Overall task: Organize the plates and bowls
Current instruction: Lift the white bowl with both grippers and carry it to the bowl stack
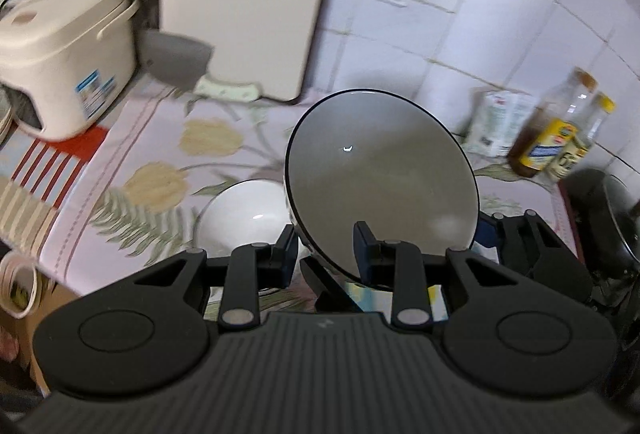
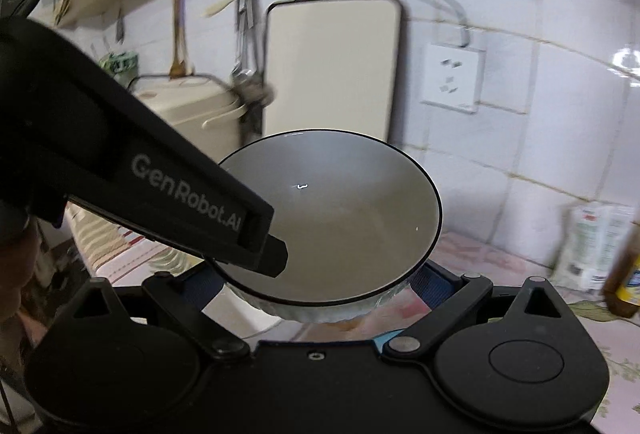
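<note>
1. Two grippers work one dish: I have the grey bowl (image 1: 380, 178) off the counter and tilted, its black rim clear of the cloth, at centre frame in both wrist views.
2. My left gripper (image 1: 332, 246) is clenched on the bowl's near rim, one pad inside the bowl and one behind the wall.
3. My right gripper (image 2: 316, 286) cradles the same grey bowl (image 2: 332, 214) from below; its blue pads sit wide at either side of the base. I read that as a grasp, though the contact itself is hidden under the bowl.
4. One white bowl (image 1: 244, 218) sits on the floral tablecloth (image 1: 160, 154), just left of and below the grey one in the left wrist view. It is not nested with anything, so it still needs a place.
5. As I judge it, the task is at an early or middle stage: one bowl is in transit and one is waiting. I see no finished stack in these views.
6. Plate rims (image 1: 5, 122) may show at the far left edge, beside the rice cooker (image 1: 64, 50), but they are too cropped to be sure.
</note>
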`<state>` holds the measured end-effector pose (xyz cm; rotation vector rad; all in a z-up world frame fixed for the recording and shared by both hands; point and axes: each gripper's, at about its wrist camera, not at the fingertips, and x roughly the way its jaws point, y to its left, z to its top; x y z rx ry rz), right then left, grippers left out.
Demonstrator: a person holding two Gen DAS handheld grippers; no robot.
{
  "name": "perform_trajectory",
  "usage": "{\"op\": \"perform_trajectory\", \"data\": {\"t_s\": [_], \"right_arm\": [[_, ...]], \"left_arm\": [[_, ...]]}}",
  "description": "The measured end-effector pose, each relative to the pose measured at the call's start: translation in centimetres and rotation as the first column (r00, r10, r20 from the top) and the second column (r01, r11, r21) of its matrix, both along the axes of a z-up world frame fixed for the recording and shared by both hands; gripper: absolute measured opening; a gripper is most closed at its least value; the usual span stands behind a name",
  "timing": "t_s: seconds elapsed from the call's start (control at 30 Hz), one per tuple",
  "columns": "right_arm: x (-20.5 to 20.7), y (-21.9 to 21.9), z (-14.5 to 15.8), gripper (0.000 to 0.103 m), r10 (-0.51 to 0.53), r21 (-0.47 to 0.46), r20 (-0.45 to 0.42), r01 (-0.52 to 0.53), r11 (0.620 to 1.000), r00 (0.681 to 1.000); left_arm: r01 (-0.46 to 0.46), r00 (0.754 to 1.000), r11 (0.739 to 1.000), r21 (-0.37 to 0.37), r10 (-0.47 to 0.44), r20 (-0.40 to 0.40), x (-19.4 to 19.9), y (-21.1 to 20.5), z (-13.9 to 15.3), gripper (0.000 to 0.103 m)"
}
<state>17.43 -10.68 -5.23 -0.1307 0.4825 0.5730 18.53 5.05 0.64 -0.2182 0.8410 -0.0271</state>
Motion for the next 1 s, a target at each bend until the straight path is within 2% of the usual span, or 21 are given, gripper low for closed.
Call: {"op": "perform_trajectory", "data": {"t_s": [0.1,0.27,0.43,0.6,0.73,0.87,1.0], "right_arm": [[0.1,2.1,-0.1,0.100,0.002,-0.036,-0.025,-0.003,0.999,1.000],[-0.1,4.6,-1.1,0.100,0.028,-0.069,-0.008,-0.028,0.997,1.000],[0.3,6.1,-2.7,0.100,0.059,-0.099,-0.039,-0.063,0.993,0.998],[1.3,8.0,-4.6,0.100,0.095,-0.180,-0.041,-0.101,0.979,0.995],[1.5,9.3,-5.6,0.100,0.115,-0.257,-0.016,-0.115,0.960,0.993],[1.6,9.7,-6.1,0.100,0.117,-0.284,-0.044,-0.125,0.951,0.992],[2.4,10.4,-6.3,0.100,0.094,-0.299,-0.075,-0.112,0.948,0.993]], "left_arm": [[-0.034,0.999,0.999,-0.025,0.034,-0.009,-0.2,1.8,-0.7,0.028],[-0.091,0.995,0.995,-0.039,0.089,-0.040,0.1,3.8,-2.3,0.028],[-0.100,0.992,0.992,-0.070,0.094,-0.084,0.9,5.7,-4.4,0.028],[-0.083,0.991,0.996,-0.027,0.080,-0.104,2.0,6.2,-6.8,0.028],[-0.082,0.988,0.995,-0.052,0.074,-0.136,2.8,6.9,-8.0,0.028],[-0.099,0.982,0.990,-0.103,0.080,-0.171,3.0,7.9,-8.9,0.028],[-0.089,0.981,0.992,-0.092,0.071,-0.182,3.5,7.8,-9.4,0.028]]}}
